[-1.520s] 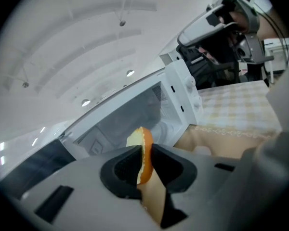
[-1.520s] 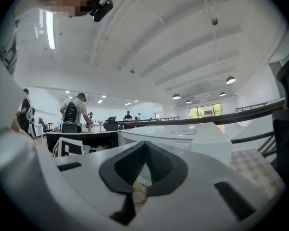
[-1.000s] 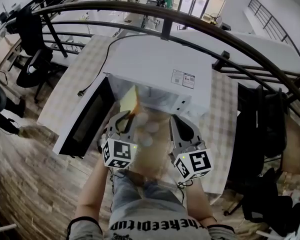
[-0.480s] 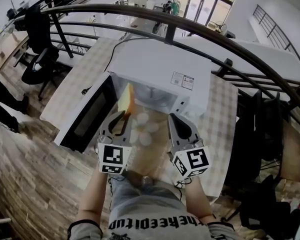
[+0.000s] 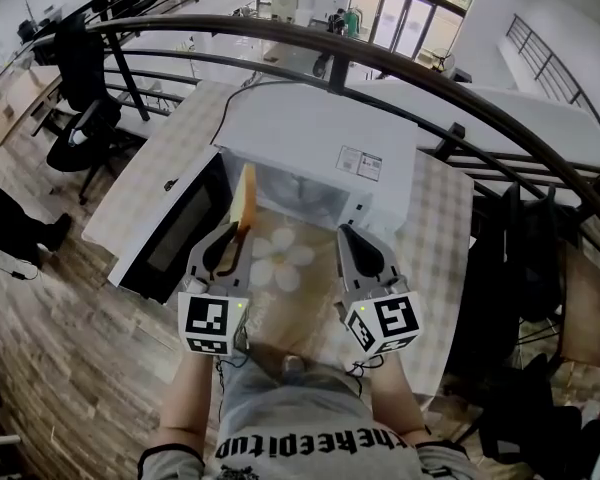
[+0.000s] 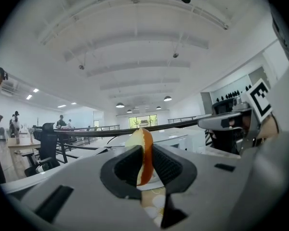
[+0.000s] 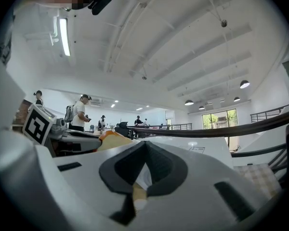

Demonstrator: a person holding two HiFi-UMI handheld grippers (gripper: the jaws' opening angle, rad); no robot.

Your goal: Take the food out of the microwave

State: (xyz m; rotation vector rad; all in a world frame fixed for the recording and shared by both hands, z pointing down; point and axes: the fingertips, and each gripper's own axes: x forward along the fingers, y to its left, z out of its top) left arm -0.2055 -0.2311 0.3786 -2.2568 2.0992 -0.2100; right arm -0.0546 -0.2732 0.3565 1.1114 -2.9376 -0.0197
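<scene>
Left tool point(image 5: 242, 230) points level, clamping upright food slice point(image 5: 244, 196) before microwave point(image 5: 320, 128).

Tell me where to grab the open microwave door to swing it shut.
Pinch the door at its free end, nearest the person, jaws across the thin panel, coming from the front. It hangs wide open off the microwave, so that end likely swings easiest.

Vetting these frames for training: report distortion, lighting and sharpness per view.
Head view: strong fisheye bends the railing into an arc; light is even. Left gripper view: dark round vignette; the food slice in the left tool is crisp. Right gripper view: same vignette, mosaic patch at top, right tool slightly soft.
</scene>
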